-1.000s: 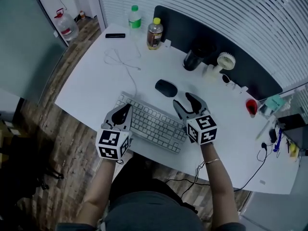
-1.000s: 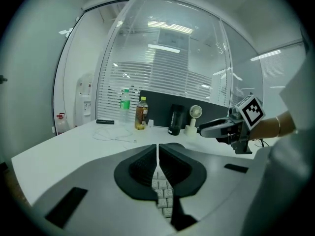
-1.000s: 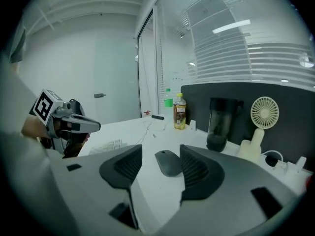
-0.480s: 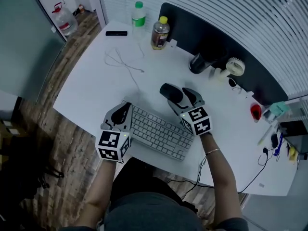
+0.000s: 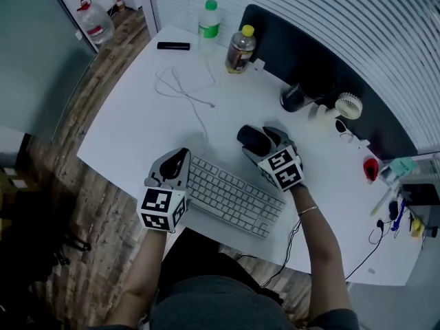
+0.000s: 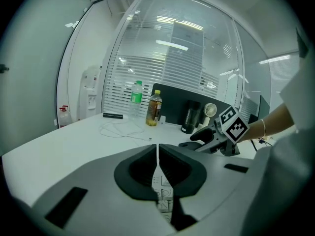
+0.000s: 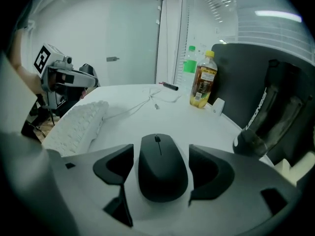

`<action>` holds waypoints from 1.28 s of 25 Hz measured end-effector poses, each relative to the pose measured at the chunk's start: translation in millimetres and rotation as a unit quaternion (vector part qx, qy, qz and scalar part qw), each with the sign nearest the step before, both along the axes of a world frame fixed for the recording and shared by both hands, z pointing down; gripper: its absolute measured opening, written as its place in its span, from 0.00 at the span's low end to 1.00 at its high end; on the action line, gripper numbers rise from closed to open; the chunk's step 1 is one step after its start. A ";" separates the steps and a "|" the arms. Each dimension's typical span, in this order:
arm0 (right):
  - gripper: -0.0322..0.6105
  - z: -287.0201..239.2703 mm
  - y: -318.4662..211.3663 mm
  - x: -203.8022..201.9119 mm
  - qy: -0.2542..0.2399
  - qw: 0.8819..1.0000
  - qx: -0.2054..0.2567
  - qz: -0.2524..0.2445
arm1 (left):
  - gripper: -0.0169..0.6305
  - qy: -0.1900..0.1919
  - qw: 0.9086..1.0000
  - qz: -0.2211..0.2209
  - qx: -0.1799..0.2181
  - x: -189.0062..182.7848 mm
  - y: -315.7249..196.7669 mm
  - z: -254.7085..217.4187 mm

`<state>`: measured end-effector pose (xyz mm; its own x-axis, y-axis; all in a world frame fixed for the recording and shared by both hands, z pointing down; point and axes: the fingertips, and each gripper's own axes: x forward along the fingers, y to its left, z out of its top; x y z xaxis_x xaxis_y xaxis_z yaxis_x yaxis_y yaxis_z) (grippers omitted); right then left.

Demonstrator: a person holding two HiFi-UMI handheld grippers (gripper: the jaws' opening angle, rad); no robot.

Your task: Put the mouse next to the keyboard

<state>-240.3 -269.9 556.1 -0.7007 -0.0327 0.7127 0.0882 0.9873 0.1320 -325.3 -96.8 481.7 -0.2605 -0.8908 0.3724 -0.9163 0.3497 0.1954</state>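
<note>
The black mouse [image 5: 247, 136] lies on the white desk, just beyond the far right corner of the white keyboard [image 5: 230, 196]. My right gripper [image 5: 261, 140] is down over it. In the right gripper view the mouse [image 7: 162, 177] sits between the two jaws with a gap on each side. The jaws have just been opening, and the pads do not press on it. My left gripper [image 5: 180, 157] hovers at the keyboard's left end, and its jaws [image 6: 157, 151] are shut with nothing between them. The keyboard [image 7: 78, 124] shows at left in the right gripper view.
A white cable [image 5: 184, 88] loops across the desk behind the keyboard. A green-capped bottle [image 5: 208, 19], a tea bottle [image 5: 239, 50] and a black bar [image 5: 173, 46] stand at the back. A dark cup [image 5: 292, 98], a small fan [image 5: 349, 106] and a black divider [image 5: 323, 53] lie to the right.
My right gripper has moved from beside the keyboard's right end up to the mouse and lowered, its jaws wider and now either side of it. The left gripper stays by the keyboard's left end.
</note>
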 end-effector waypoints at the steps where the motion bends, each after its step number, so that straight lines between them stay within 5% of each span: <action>1: 0.58 3.5 -0.8 -0.9 0.007 1.000 -0.002 -0.002 | 0.07 0.001 1.000 -0.001 0.000 -2.0 -0.3 0.6; 10: 0.60 16.7 2.1 -6.3 0.040 0.998 -0.028 -0.030 | 0.07 0.011 1.000 -0.003 0.002 -12.8 -3.9 6.5; 19: 0.51 18.7 3.9 -4.8 0.039 0.997 -0.055 -0.035 | 0.07 0.016 1.000 0.006 0.003 -7.0 -8.3 8.2; 32: 0.51 -2.2 -4.2 18.0 0.007 0.997 -0.069 0.043 | 0.07 0.010 0.999 0.038 0.012 4.2 -22.7 -1.2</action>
<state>-222.2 -274.1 553.9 -0.6899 0.0070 0.7239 0.0029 1.0000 -0.0069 -321.1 -119.4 480.5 -0.1844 -0.9162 0.3559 -0.9357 0.2744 0.2217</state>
